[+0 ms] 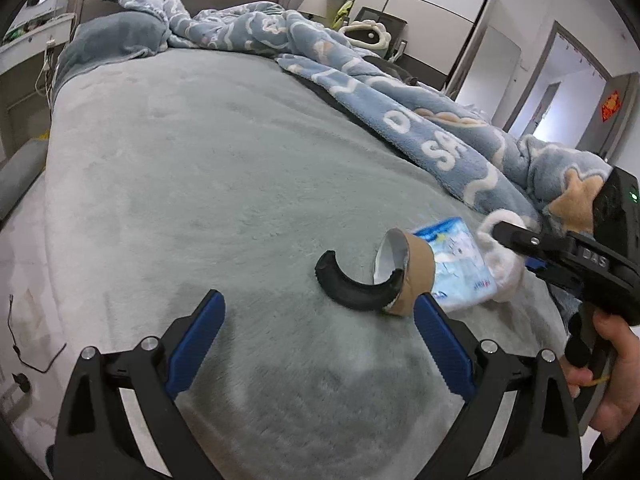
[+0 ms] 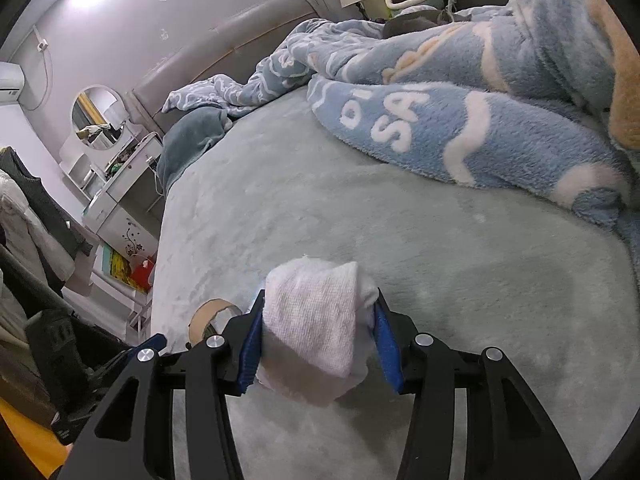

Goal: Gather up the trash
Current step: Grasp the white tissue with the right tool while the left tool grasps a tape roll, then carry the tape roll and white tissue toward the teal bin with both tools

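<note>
Tissue pack point(image 1: 460, 268) half hidden behind cardboard roll point(image 1: 412, 276).

a grey-green bed point(image 1: 208, 152) with a padded headboard point(image 2: 240, 44), rumpled blue blanket point(image 2: 460, 128), and white wardrobe point(image 1: 436, 4) behind.

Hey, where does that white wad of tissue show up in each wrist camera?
Left wrist view: the white tissue wad is at the right edge, pinched in the right claw, beside the blue-and-white wrapper.
Right wrist view: it fills the lower centre, clamped between the right claw's blue pads.
Shared landmark: the cardboard tape roll, just left of the wad in both views.
</note>
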Available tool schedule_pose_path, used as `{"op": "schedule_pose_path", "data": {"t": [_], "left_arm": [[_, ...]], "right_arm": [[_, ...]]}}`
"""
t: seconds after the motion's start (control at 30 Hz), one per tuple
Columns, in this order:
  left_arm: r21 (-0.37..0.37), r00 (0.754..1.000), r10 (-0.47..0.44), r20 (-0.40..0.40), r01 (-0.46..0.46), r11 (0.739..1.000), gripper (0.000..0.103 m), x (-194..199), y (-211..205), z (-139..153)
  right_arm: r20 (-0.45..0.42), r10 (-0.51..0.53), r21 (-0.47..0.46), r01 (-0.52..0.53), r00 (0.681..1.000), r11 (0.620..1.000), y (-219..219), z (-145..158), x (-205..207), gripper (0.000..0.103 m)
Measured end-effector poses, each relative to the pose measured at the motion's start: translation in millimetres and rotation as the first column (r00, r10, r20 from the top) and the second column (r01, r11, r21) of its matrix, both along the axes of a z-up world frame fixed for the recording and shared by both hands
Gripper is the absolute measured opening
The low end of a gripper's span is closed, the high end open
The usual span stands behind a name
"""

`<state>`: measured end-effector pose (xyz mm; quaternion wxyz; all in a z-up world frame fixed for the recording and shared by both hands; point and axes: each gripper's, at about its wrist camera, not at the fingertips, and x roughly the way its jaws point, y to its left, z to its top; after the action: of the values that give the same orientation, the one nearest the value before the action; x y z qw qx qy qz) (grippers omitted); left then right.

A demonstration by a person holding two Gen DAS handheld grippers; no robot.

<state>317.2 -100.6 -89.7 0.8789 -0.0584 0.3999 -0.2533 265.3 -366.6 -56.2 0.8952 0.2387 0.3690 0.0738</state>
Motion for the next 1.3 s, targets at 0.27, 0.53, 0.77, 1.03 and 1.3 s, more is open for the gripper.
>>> {"op": "schedule_pose_path", "data": {"t": [0.27,0.53,0.77,1.03,1.3], "left_arm": [[0.023,1.0,-0.019,0.0,0.019,1.0,0.096,0,-20,-6],[-0.038,0.998,0.048,0.03,-0.047,0.998,0.097,6,-15,5],[-0.026,0.996,0.033,0.084,-0.031,0.999,0.083,7,-31,17],[0.055,0.994,-0.034,0.103,0.029,0.998,0.067,2,-60,17],[0.081,0.995,-0.03,0.094,0.022,0.996,0.052,5,-72,11]], "right_arm": [[0.005,0.005,0.015,-0.005,1.0,1.0,-12,2,-7,0.05],[0.004,-0.003,0.023,0.003,1.0,1.0,-21,1,-10,0.05],[-0.001,-0.004,-0.001,0.004,1.0,1.0,-28,-1,-15,0.05],[0.0,-0.004,0.003,0.004,1.0,1.0,-38,-1,-23,0.05],[-0.007,0.009,-0.016,-0.009,1.0,1.0,-42,-2,-29,0.05]]}}
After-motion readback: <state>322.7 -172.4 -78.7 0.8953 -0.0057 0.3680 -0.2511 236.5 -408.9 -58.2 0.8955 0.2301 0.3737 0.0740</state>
